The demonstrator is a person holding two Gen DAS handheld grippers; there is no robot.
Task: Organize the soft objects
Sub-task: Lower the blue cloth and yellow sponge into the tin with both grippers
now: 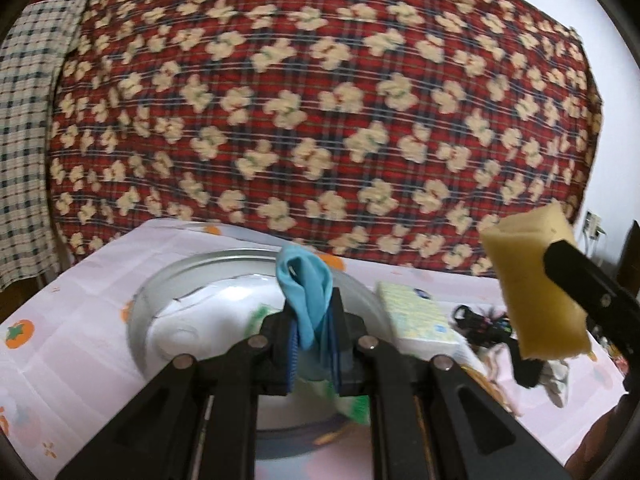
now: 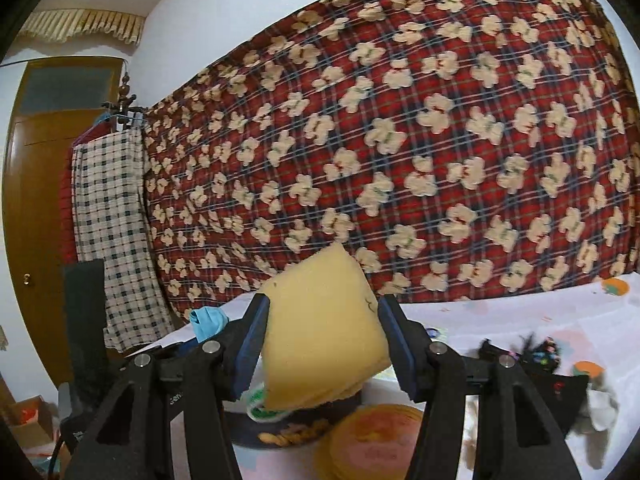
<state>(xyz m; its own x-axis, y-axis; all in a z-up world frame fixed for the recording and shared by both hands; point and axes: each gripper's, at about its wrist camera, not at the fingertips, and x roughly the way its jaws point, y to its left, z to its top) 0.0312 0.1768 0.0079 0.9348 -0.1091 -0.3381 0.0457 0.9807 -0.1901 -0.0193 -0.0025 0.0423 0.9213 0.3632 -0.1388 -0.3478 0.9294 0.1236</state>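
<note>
Two grippers are up over the table [image 1: 80, 280], and both have something soft in them. Going left to right in the left wrist view: a checked cloth [image 1: 28, 140] hangs at the far left edge, next to the big red plaid blanket with cream bears [image 1: 320, 100] that fills the whole background. Below that, the table has a pale pink cover with orange fruit prints. On it sits a round metal basin [image 1: 352, 292] with something white [image 1: 208, 312] inside.

The left gripper [image 1: 314, 344] is right above that basin, jaws pinched nearly all the way together on a light blue sock [image 1: 306, 292]. The sock sticks up above the pads and a bit hangs down between them, so it's off the table.

Just right of the basin lies a pale yellow-green packet, looks like tissues [image 1: 416, 316]. Past it there's a tangle of black stuff [image 1: 480, 320] on the table, too blurry to say what exactly.

Further right, the right gripper [image 2: 324, 340] has its jaws about half open and pressed on both sides of a yellow sponge [image 2: 320, 320], tilted and lifted clear of the table. In the right wrist view an orange round thing [image 2: 376, 436] lies on the table below it, plus a green and white item [image 2: 264, 408] I can't make out. A wooden door [image 2: 36, 200] shows at the far left of that view.
</note>
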